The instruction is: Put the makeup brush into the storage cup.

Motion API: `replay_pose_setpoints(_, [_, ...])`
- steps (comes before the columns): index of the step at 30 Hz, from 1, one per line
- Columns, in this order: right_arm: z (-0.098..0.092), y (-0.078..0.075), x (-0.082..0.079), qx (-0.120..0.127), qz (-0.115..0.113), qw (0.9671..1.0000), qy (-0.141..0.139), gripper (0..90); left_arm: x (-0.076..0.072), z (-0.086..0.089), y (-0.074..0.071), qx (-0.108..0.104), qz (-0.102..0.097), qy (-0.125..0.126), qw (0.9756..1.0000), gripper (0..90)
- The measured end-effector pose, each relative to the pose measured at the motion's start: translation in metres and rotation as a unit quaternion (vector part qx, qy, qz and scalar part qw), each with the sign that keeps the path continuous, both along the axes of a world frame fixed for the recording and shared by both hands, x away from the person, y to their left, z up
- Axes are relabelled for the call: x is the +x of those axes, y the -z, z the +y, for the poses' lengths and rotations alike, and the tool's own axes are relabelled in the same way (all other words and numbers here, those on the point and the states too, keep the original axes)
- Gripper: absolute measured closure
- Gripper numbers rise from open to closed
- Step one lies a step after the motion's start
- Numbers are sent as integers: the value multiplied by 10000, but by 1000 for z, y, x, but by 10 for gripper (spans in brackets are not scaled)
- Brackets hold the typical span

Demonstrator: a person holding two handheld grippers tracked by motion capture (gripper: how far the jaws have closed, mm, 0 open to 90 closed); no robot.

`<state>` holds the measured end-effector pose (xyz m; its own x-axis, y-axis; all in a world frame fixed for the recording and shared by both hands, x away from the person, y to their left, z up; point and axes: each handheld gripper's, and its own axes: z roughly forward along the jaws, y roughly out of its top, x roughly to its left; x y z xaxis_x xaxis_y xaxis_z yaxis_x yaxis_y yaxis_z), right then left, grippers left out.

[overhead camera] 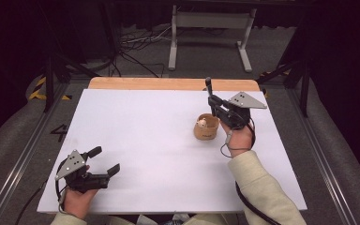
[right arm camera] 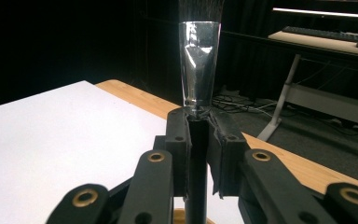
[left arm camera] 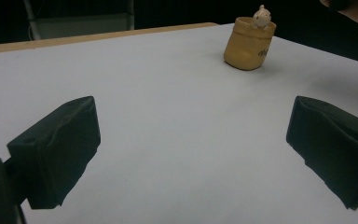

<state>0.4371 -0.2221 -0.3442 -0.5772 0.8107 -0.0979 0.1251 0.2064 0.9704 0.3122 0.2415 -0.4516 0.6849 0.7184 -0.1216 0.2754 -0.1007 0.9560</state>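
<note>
My right gripper [overhead camera: 212,101] hovers over the table's right side, shut on the black handle of a brush [overhead camera: 208,85] that points away from me. In the right gripper view the jaws [right arm camera: 198,126] pinch the handle just below the brush's silver ferrule [right arm camera: 199,65], with dark bristles at the top edge. A tan pot [overhead camera: 206,127] with a small pale figure [overhead camera: 201,123] on its rim stands just below and left of that gripper. My left gripper [overhead camera: 105,160] rests open near the front left corner. Its view has the pot [left arm camera: 248,44] far off and nothing between its pads [left arm camera: 60,149].
A white board [overhead camera: 145,140] covers the table, with a wooden strip [overhead camera: 168,83] along its far edge. Behind the table stand a grey metal frame [overhead camera: 211,21] and loose cables [overhead camera: 140,42] on the floor. A desk with a keyboard [right arm camera: 326,35] is far off.
</note>
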Motion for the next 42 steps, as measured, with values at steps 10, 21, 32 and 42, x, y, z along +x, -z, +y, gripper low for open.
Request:
replay_pose_setpoints(10, [-4, 13, 10, 60, 84, 9999, 35, 794, 0, 0, 0, 11, -2, 5, 10000, 34])
replay_pose_setpoints(21, [-12, 29, 19, 41, 220, 9997, 100, 794, 0, 0, 0, 12, -2, 1, 10000, 35])
replay_pose_setpoints(32, [-10, 45, 20, 104, 430, 9990, 42, 794, 0, 0, 0, 21, -4, -1, 10000, 34])
replay_pose_setpoints(42, [-10, 54, 18, 101, 556, 9984, 20, 794, 0, -1, 0, 20, -13, 0, 10000, 34])
